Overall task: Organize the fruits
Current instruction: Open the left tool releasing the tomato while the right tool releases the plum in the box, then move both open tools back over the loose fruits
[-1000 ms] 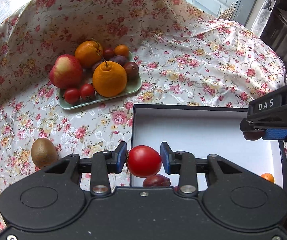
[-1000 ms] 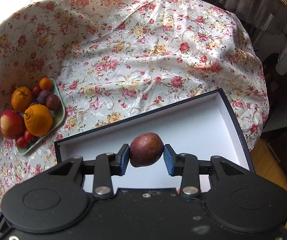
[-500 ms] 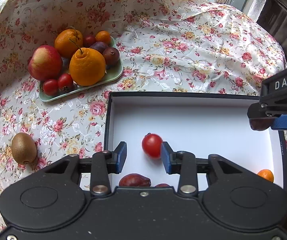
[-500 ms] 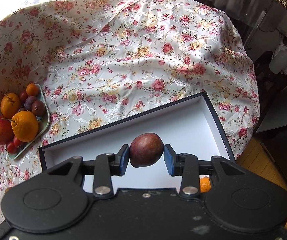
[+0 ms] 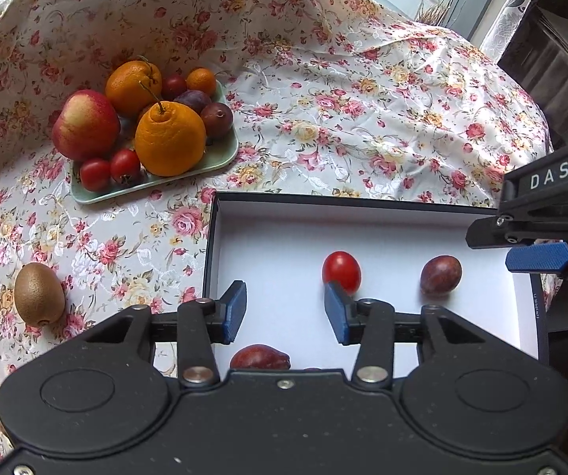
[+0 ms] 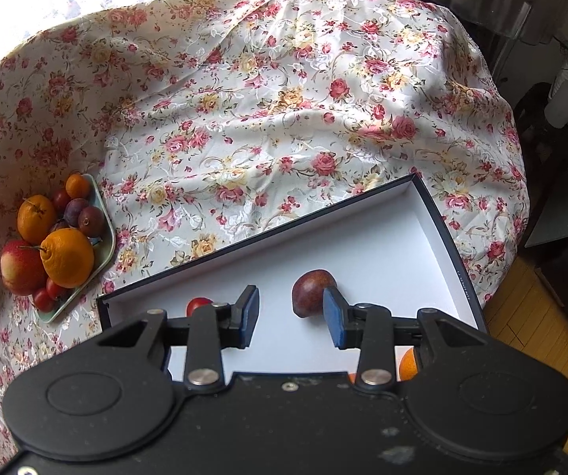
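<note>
Behind the left gripper (image 5: 285,310), a dark red fruit (image 5: 259,357) is half hidden. Both it and the right gripper (image 6: 291,317) gape empty. Glossy tomato (image 5: 341,271) and purple plum (image 5: 440,275) rest inside the white box (image 5: 363,206), at 5 o'clock from the plate (image 5: 226,154).

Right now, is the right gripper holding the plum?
No, the plum lies on the box floor, and the right gripper is open.
</note>
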`<state>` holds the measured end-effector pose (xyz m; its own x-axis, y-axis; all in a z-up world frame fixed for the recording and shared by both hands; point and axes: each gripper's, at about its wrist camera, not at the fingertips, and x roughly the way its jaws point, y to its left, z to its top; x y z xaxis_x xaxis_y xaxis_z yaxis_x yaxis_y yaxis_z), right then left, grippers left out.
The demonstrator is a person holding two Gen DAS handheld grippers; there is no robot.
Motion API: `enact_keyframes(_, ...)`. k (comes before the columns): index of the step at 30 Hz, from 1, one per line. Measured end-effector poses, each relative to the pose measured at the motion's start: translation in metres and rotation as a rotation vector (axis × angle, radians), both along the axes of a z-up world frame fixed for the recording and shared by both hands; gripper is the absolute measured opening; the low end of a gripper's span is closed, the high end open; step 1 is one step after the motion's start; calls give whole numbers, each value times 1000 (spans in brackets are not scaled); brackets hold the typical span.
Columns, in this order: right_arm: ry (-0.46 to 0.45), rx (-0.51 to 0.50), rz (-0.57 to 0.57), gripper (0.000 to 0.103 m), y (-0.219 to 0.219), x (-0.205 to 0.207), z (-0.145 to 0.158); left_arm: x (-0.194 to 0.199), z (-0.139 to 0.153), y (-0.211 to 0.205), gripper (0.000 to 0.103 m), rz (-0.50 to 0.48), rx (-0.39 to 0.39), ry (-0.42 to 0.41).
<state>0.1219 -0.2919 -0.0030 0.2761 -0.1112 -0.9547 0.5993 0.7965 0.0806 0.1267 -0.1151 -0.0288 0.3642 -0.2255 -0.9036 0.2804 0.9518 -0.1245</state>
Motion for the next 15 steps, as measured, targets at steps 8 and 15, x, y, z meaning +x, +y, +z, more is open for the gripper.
enact_keyframes(8, -12, 22, -6, 39, 5, 1, 4, -1, 9, 16, 60, 27, -31, -40)
enact_keyframes(15, -26, 36, 13, 39, 18, 6, 8, -2, 19, 39, 60, 42, -48, -81)
